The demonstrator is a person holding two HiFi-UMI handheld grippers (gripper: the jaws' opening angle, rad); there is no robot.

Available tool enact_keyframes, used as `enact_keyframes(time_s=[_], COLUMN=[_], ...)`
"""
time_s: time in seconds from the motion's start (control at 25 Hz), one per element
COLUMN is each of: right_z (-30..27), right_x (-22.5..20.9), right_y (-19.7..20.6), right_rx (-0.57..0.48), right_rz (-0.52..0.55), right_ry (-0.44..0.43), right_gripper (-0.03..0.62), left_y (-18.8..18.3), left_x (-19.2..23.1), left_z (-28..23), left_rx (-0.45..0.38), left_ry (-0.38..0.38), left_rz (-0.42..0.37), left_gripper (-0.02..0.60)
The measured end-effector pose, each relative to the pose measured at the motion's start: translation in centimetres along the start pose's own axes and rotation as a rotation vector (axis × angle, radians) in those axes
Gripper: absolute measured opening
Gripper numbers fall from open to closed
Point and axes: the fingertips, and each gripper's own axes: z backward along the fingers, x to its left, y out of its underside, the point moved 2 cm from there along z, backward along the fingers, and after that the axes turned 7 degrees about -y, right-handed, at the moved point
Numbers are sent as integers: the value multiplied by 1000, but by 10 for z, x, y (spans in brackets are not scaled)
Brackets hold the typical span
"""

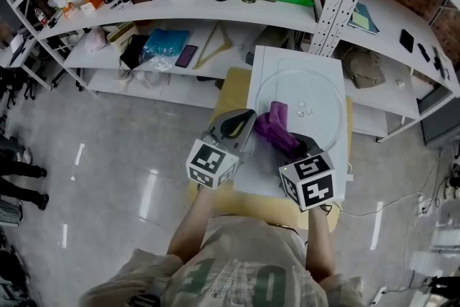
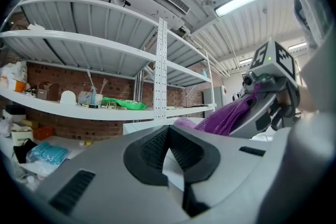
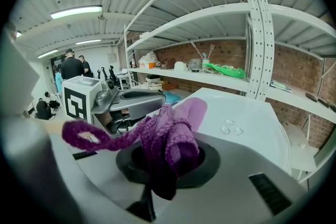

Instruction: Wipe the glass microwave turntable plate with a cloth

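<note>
The right hand-held gripper has its jaws clamped on a purple knitted cloth, which bunches up past the pads, with one loop trailing off to the left. The cloth rests on the near left part of the glass turntable plate. The plate lies flat on a white board, with three small glass bumps at its centre.

The left hand-held gripper sits at the board's left edge, level with the right one. Its jaws are drawn together to a seam. A sliver of white shows in the notch between the pads, and I cannot tell whether they pinch it. Both forearms reach forward, side by side.

The board lies on a small wooden desk. Beyond it, white shelves hold assorted clutter against a brick wall, above a grey glossy floor.
</note>
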Motion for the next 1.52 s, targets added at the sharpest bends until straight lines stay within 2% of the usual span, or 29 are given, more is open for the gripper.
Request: enact_keyframes(time_s=[0.24, 0.48, 0.72, 0.92, 1.08, 1.2, 1.4, 1.52], right_z=[-5, 3, 12, 25, 39, 42, 19, -1], right_x=[13, 11, 10, 1, -17, -24, -25, -32], right_y=[-3, -4, -1, -4, -15, -26, -40, -47], right_rx=[-32, -71, -85, -145, -221, -248, -224, -208], right_rz=[-16, -47, -65, -112, -142, -109, 33, 26], right_ry=[-60, -70, -78, -78, -41, -36, -124, -161], right_gripper=[51, 51, 51, 51, 51, 51, 51, 51], left_y=[5, 3, 15, 26, 28, 28, 28, 28], left_x=[14, 15, 6, 4, 4, 3, 2, 2], left_z=[10, 6, -7, -10, -11, -12, -12, -12], left_rx=[10, 5, 70, 104, 80, 72, 77, 72], left_ry=[-30, 39, 117, 136, 128, 124, 131, 133], left_rz=[2, 2, -1, 14, 36, 38, 34, 37], left_gripper=[-3, -3, -3, -3, -3, -3, -3, -3])
